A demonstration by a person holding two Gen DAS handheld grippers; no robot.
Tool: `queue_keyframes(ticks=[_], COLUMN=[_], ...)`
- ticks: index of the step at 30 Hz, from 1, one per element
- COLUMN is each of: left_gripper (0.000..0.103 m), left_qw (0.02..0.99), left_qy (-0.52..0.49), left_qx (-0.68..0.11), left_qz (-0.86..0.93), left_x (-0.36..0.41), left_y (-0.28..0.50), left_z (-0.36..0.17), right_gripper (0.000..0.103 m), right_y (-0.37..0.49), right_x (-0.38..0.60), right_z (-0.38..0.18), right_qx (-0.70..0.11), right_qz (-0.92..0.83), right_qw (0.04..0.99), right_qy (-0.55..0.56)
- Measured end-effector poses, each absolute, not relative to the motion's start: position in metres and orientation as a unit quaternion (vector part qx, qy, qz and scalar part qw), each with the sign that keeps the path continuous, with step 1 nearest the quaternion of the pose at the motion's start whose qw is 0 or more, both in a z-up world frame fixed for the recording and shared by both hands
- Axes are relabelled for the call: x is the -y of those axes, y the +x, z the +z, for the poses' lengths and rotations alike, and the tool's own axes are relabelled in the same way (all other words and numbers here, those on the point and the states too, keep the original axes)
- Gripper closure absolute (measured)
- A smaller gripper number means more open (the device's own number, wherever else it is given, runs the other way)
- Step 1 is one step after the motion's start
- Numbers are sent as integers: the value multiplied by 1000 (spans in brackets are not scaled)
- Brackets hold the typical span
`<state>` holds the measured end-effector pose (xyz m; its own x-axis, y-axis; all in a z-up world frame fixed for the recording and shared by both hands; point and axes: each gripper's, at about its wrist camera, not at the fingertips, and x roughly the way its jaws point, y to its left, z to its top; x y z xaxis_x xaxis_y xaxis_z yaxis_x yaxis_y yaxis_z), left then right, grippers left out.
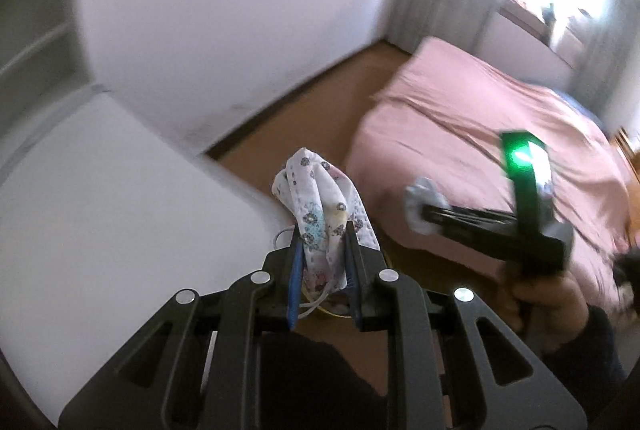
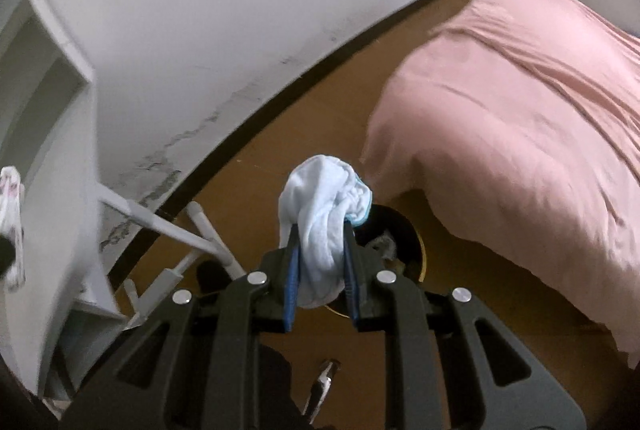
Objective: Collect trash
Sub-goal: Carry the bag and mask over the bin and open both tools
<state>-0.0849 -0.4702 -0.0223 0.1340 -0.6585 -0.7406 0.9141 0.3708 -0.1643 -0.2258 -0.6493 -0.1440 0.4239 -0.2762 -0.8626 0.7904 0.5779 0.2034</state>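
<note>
My left gripper [image 1: 323,230] is shut on a crumpled white face mask with a flower print [image 1: 320,206]; its ear loops hang below the pads. My right gripper [image 2: 321,228] is shut on a bunched pale blue mask [image 2: 320,206]. Just beyond and under the right gripper's fingers, a black bin with a gold rim [image 2: 421,250] stands on the brown floor, with something grey inside. A sliver of that rim [image 1: 332,315] shows under the left gripper. In the left wrist view the right gripper [image 1: 424,210] is blurred at the right, with a green light and a hand holding it. The printed mask [image 2: 12,230] shows at the left edge.
A bed with a pink cover [image 2: 520,118] fills the right side, close to the bin. A white desk [image 1: 100,210] and white chair legs [image 2: 172,226] stand at the left against the white wall. A small unclear object [image 2: 328,378] lies on the floor near me.
</note>
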Motion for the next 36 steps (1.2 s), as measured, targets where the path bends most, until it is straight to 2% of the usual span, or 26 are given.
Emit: queue_keyframes(ticks=[10, 24, 26, 30, 36], left_gripper=[85, 85, 85, 85, 85], left_qw=[696, 676, 672, 667, 660], left_qy=[203, 224, 226, 230, 236], left_qx=[-405, -423, -425, -426, -431], left_qz=[-557, -560, -563, -566, -569], left_x=[523, 546, 549, 554, 559], left_y=[-108, -101, -100, -101, -100], left_z=[-92, -136, -139, -143, -150], right_gripper=[83, 83, 77, 54, 52], right_y=[-225, -214, -213, -216, -221], right_x=[683, 686, 687, 691, 696], right_z=[-201, -211, -212, -210, -207], right_qx=[-454, -461, -459, -449, -438], right_qz=[-334, -331, -332, -337, -346], right_qw=[748, 740, 740, 740, 740], right_qy=[350, 361, 362, 369, 374])
